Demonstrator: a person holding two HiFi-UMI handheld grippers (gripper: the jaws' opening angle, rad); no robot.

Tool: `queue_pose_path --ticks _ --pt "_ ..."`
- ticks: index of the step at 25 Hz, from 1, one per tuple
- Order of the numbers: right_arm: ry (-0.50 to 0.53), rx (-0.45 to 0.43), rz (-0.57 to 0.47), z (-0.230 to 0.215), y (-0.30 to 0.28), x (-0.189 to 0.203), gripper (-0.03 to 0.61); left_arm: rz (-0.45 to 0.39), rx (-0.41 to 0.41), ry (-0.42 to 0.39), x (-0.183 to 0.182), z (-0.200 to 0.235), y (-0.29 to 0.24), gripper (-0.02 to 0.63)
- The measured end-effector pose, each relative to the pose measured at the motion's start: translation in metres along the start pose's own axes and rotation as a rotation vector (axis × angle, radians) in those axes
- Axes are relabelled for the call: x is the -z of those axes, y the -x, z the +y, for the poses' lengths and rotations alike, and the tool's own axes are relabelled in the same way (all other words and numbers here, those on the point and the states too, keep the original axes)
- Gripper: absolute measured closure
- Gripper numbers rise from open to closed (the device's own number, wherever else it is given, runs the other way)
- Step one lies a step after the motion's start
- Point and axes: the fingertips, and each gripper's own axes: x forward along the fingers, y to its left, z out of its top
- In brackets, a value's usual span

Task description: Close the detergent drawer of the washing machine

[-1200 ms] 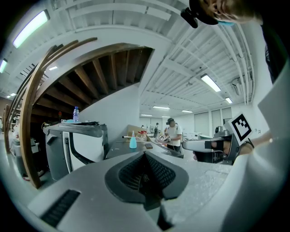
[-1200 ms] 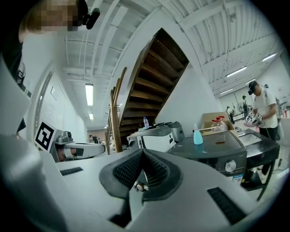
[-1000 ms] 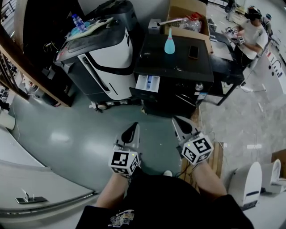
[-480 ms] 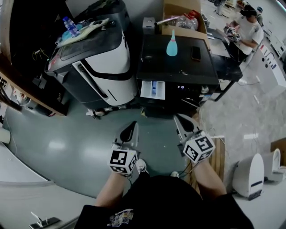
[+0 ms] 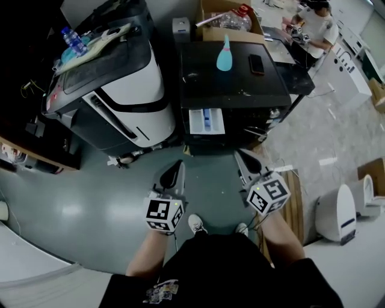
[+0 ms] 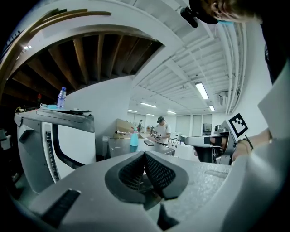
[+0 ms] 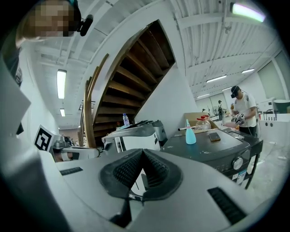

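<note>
The black washing machine (image 5: 237,84) stands ahead with its white detergent drawer (image 5: 206,121) pulled out at the front left. My left gripper (image 5: 177,165) is shut and empty, short of the machine and left of the drawer. The right gripper (image 5: 240,155) is also shut and empty, near the machine's front, just right of the drawer. In the left gripper view the shut jaws (image 6: 144,157) point at the washer (image 6: 118,148). From the right gripper view, the shut jaws (image 7: 142,153) sit before the washer's top (image 7: 206,146) and knob (image 7: 237,163).
A blue bottle (image 5: 224,54) and a phone (image 5: 257,63) lie on the washer. Left of it stands a white-and-black machine (image 5: 117,81) with a water bottle (image 5: 72,40). A cardboard box (image 5: 225,18) and a person (image 5: 310,21) are behind. A wooden pallet (image 5: 295,207) and white appliances (image 5: 334,213) sit at right.
Both grippers have moved forward toward the washing machine, which now sits closer and more central in the head view. The drawer stays pulled out and both jaws stay shut.
</note>
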Motion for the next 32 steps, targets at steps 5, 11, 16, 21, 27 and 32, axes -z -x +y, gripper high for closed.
queue_pose_path --ticks 5,11,16,21,27,32 --pt "-0.003 0.049 -0.011 0.013 -0.016 0.003 0.577 0.01 0.049 -0.003 0.003 0.025 0.002 0.61" --pt "-0.011 0.066 -0.012 0.028 -0.024 0.013 0.554 0.021 0.067 0.003 0.013 0.039 0.009 0.61" --pt "-0.036 0.082 0.0 0.03 -0.024 0.022 0.535 0.047 0.062 -0.015 0.022 0.045 0.011 0.609" --pt "-0.047 0.089 0.019 0.021 -0.03 0.032 0.494 0.062 0.063 -0.026 0.029 0.047 0.002 0.609" --pt "-0.05 0.076 0.048 0.002 -0.039 0.045 0.445 0.088 0.054 -0.025 0.044 0.051 -0.02 0.598" --pt "-0.069 0.077 0.088 -0.028 -0.054 0.062 0.408 0.127 0.074 -0.027 0.061 0.05 -0.05 0.505"
